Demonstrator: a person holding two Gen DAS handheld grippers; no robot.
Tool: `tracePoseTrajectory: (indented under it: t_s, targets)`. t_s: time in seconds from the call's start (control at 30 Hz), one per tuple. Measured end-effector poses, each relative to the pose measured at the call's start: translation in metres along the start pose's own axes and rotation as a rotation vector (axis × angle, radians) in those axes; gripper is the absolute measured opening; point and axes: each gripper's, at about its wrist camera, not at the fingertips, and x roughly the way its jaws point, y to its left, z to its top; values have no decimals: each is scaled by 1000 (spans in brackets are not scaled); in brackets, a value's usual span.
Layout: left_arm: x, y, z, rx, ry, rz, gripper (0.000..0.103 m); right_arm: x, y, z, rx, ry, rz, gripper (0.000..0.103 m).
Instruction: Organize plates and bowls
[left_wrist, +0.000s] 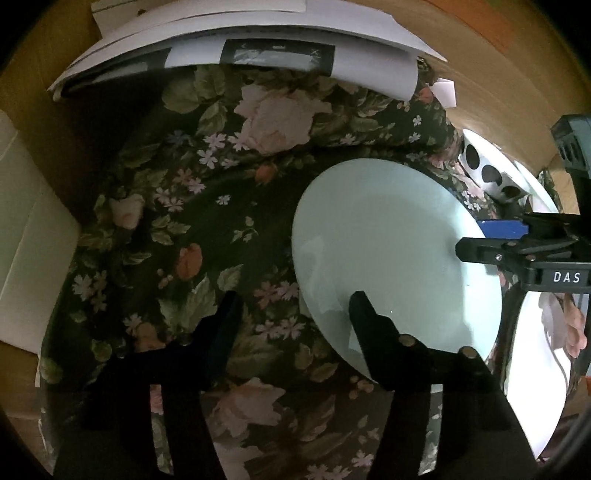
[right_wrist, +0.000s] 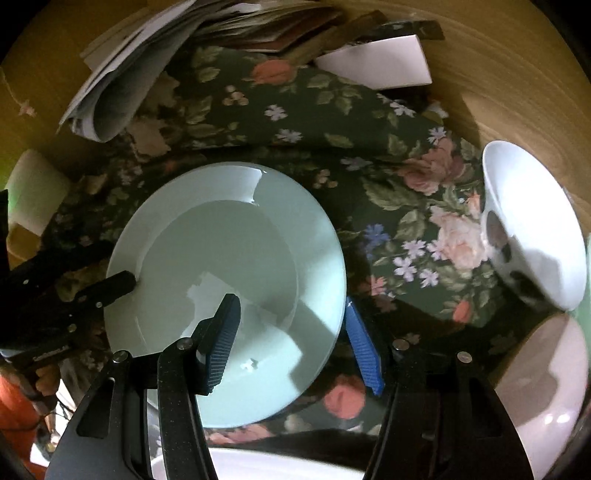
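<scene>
A pale green plate (left_wrist: 391, 254) (right_wrist: 229, 266) lies on a dark floral cloth (left_wrist: 207, 206). My left gripper (left_wrist: 291, 306) is open; its right finger rests over the plate's near-left rim, its left finger over the cloth. It shows at the left of the right wrist view (right_wrist: 110, 288). My right gripper (right_wrist: 291, 332) is open and straddles the plate's right rim, one finger over the plate, one outside it. It shows at the right of the left wrist view (left_wrist: 491, 243). A white bowl with dark dots (right_wrist: 532, 225) (left_wrist: 491, 166) stands on the right.
Stacked papers (left_wrist: 236, 40) (right_wrist: 122, 92) lie at the cloth's far edge on the wooden table (right_wrist: 498, 85). Another white dish (right_wrist: 546, 380) sits at right front, and a white rim (right_wrist: 258, 465) shows at the bottom. A white dish (left_wrist: 535, 373) lies right of the plate.
</scene>
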Motion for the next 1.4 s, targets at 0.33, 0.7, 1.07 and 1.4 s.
tracePoseTrajectory:
  t_s: [0.33,0.7,1.07,1.4]
  targets:
    - [10,-12,4,25,-7,-48,54,13,3,-22,-7,-25,-4,54]
    - [9,-21,11,15,-15,-56,47,-4,10,-32,3,-64,-4,32]
    - [-26,-17,9,21,-68,-39,47,-39,-1,-26,-2,-146,5,31]
    - [-62,-28,4,38,-123,-57,47,-78,-13,-46,13,-216,0,31]
